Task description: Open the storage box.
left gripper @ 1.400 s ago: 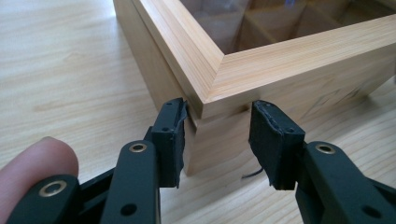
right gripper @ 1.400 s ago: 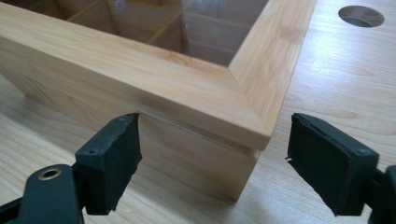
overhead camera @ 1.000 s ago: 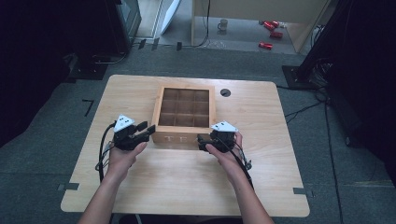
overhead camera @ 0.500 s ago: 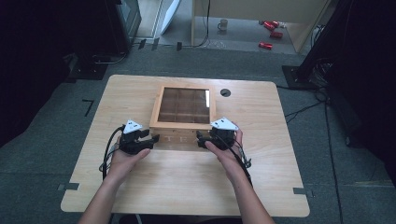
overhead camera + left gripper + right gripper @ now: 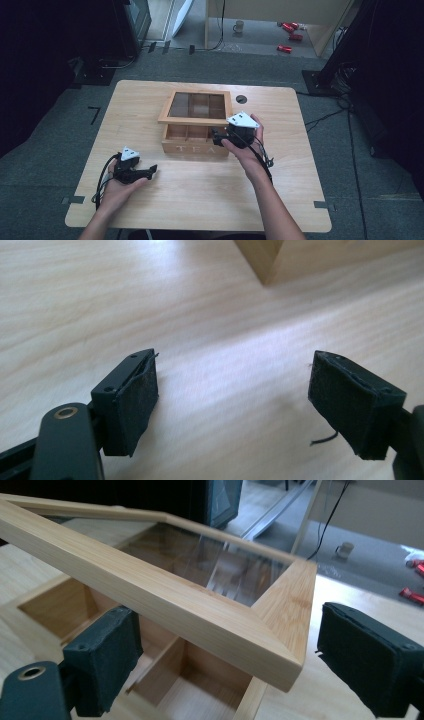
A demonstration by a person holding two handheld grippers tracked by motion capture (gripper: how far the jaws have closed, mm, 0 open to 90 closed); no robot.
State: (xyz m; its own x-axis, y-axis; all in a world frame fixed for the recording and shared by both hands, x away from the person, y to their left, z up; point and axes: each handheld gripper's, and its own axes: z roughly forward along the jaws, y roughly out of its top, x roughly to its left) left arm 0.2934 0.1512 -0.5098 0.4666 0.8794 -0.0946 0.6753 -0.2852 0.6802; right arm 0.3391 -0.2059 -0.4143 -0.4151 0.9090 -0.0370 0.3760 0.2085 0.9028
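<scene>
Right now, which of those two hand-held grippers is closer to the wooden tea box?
The right gripper: it sits at the tea box by its front right corner, under the raised lid. The left gripper rests open on the table, well off the box's front left.

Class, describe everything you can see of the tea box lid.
The lid is a pale wooden frame around a clear pane, hinged at the back of the tea box. It is raised partway, tilted above the empty compartments. The right gripper sits open at its front right corner, jaws either side; contact is unclear.
</scene>
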